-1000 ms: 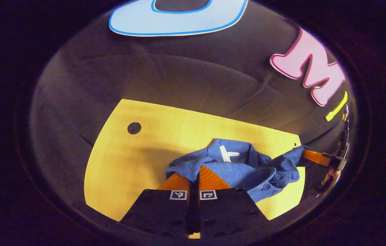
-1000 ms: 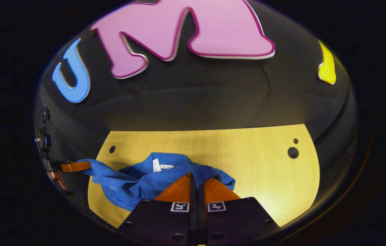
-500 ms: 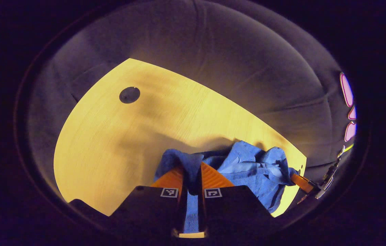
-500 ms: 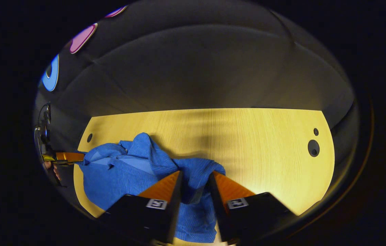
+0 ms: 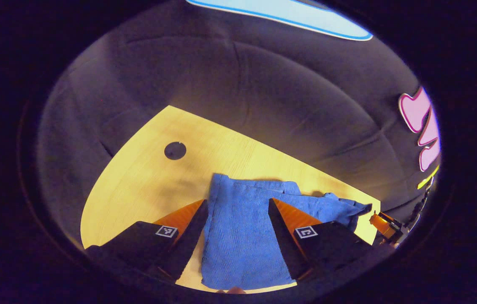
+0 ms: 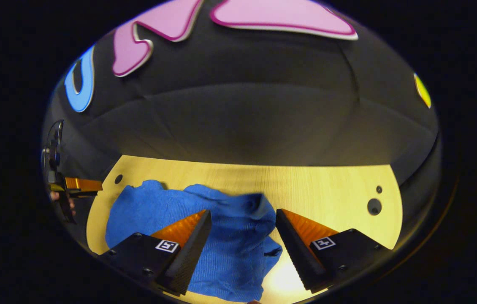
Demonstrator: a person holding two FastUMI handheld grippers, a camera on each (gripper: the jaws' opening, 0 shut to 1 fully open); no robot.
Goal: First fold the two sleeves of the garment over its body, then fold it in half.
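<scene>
Garment (image 5: pixel 242 236) folded flat; right gripper view (image 6: pixel 226 240) reveals rumpling.

Dim booth, warm glare on the table (image 6: pixel 289 270), fisheye-warped edges.

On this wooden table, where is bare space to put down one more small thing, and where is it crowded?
Bare wood lies on the table between the blue garment and the round holes near its edge. In the left gripper view, another bare patch runs from the garment's edge to the single hole. The middle is crowded: the garment spreads under both open grippers.
</scene>
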